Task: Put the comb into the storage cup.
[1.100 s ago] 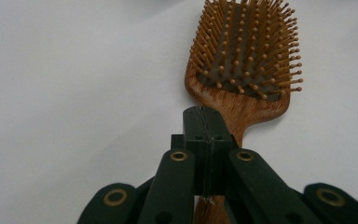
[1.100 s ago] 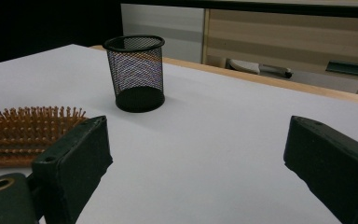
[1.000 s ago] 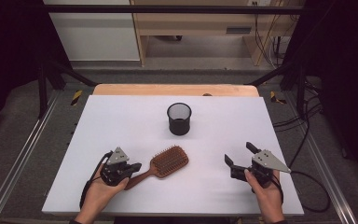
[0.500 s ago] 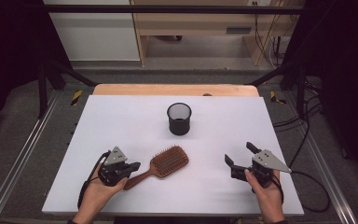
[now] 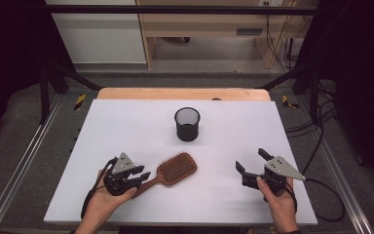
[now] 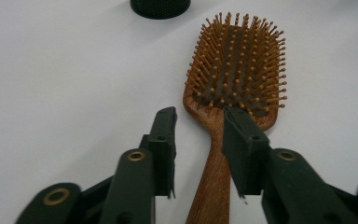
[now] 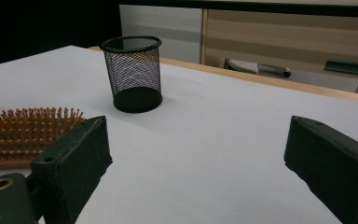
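High view: white bench (image 5: 126, 126) bearing one wooden paddle hairbrush (image 5: 173, 170) and one black wire-mesh cup (image 5: 187, 124). The cup stands upright near the middle of the bench, toward the far edge; the hairbrush lies flat, bristles up, on the near half, head pointing away and to the right, handle reaching back to the left gripper (image 5: 139, 174). That gripper rests low at the near left, held in the person's left hand (image 5: 102, 200) — its jaws sit either side of the brush handle. Left gripper view: hairbrush (image 6: 228, 93) with orange-tipped bristles and a brown wooden handle running down between the two black jaws; the jaws are parted, a clear gap on the left side of the handle, the right jaw just beside or touching it — which, cannot be told; the handle is not pinched. The base of the cup (image 6: 160, 5) shows at the top edge. The right gripper (image 5: 251, 161) sits at the near right of the bench, well apart from the brush, jaws spread wide and holding nothing. Right gripper view: mesh cup (image 7: 132, 73) upright ahead, brush head (image 7: 23, 130) at the left edge beside the left jaw.
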Available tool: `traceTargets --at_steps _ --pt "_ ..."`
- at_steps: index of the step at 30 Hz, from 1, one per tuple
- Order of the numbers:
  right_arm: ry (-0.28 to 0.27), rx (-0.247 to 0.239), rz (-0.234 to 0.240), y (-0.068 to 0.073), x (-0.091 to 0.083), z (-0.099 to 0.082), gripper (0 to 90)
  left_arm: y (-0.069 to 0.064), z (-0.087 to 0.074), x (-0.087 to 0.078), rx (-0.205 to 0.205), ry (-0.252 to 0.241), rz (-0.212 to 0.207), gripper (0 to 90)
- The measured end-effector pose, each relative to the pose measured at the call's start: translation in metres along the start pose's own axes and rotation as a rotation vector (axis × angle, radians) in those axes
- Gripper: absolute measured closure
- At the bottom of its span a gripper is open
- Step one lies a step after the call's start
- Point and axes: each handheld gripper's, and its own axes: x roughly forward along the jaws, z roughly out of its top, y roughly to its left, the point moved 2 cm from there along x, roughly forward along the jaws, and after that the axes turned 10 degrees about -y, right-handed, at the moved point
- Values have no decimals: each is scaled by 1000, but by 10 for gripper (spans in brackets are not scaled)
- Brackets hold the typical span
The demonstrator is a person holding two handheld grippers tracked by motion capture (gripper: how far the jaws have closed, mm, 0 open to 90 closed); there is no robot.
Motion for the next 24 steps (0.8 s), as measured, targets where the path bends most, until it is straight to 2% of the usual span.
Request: traceTargets --at_steps 1,2,4,5,6,9,12,15,19,24 --pt "0 2 -1 0 0 0 71 -1 1 0 4 -1 0 535" --pt "0 2 -1 0 0 0 71 -2 2 0 10 -3 0 535" --pt "-1 2 -2 0 0 0 71 -4 4 -1 18 -12 -1 484" --pt "0 4 -4 -1 0 0 71 -4 6 -1 20 -15 -2 426" --pt "0 4 -4 -1 0 0 71 -5 7 -2 17 -18 -4 426" --pt "-1 6 -5 -1 -1 0 69 -7 13 -2 25 -11 -5 306" --pt "-2 7 -4 -1 -1 0 68 -8 17 0 33 8 -5 153" --pt "-2 7 -3 -1 -1 0 66 -11 17 4 48 41 -13 66" --pt "-1 6 -1 -1 -1 0 65 -16 14 12 99 118 -40 52" --pt "3 14 -2 -1 -1 0 62 -19 11 21 129 192 -46 55"
